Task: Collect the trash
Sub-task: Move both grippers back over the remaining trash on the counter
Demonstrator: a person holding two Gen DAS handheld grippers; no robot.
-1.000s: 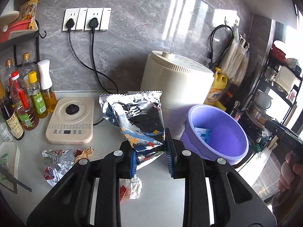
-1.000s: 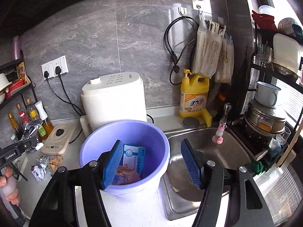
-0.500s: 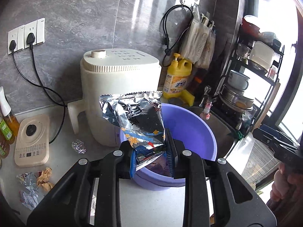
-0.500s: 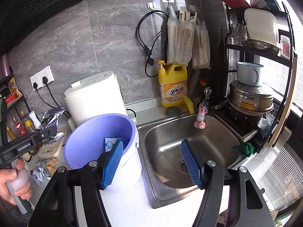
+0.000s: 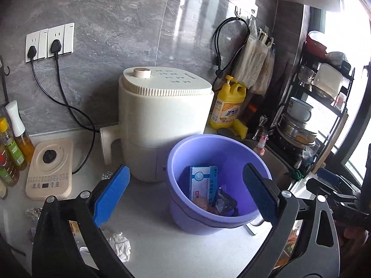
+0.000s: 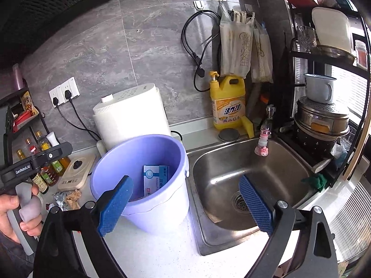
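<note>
Snack bag point(image 5: 224, 202) now inside bucket point(image 5: 231, 222)

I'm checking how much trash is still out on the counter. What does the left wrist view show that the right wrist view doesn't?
Only the left wrist view shows the crumpled white paper on the counter near the left gripper, and the foil wrapper inside the purple bucket.

Only the right wrist view shows the whole sink with its drain, and the hand holding the left gripper's handle.

Both show the bucket, the blue-and-white box in it, the white appliance, the yellow detergent bottle. Both grippers, including the right gripper, are open and empty.
</note>
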